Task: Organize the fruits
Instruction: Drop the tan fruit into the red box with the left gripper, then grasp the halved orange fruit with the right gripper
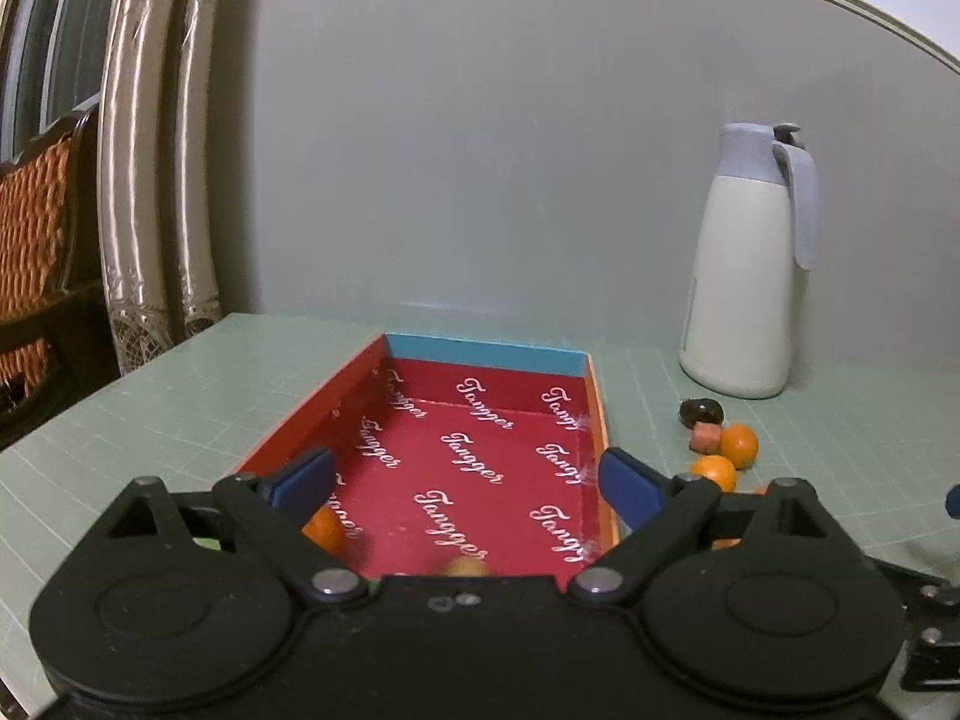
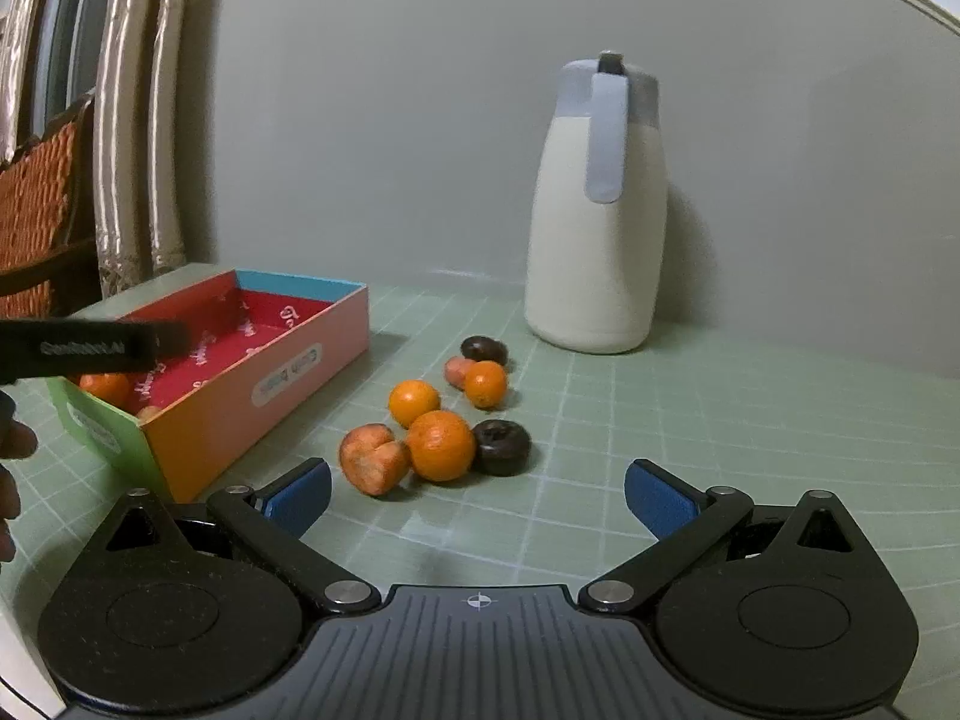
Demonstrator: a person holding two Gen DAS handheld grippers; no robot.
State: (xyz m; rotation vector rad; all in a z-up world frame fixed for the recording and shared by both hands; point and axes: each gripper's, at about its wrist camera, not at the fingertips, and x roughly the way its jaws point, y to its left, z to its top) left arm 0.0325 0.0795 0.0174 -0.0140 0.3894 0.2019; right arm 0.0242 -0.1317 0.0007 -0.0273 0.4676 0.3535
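My left gripper hangs open over the near end of a red-lined box, with nothing between its blue pads. An orange lies in the box by the left pad, and a blurred orange-brown fruit lies at the near wall. My right gripper is open and empty above the mat, just short of a loose pile: three oranges, a cut peach-coloured fruit, a smaller one and two chocolate doughnuts. The box stands left of the pile.
A tall white jug with a grey-blue lid stands behind the pile against the grey wall. The green grid mat covers the table. Curtains and a wicker chair are beyond the table's left edge. A hand shows at the left.
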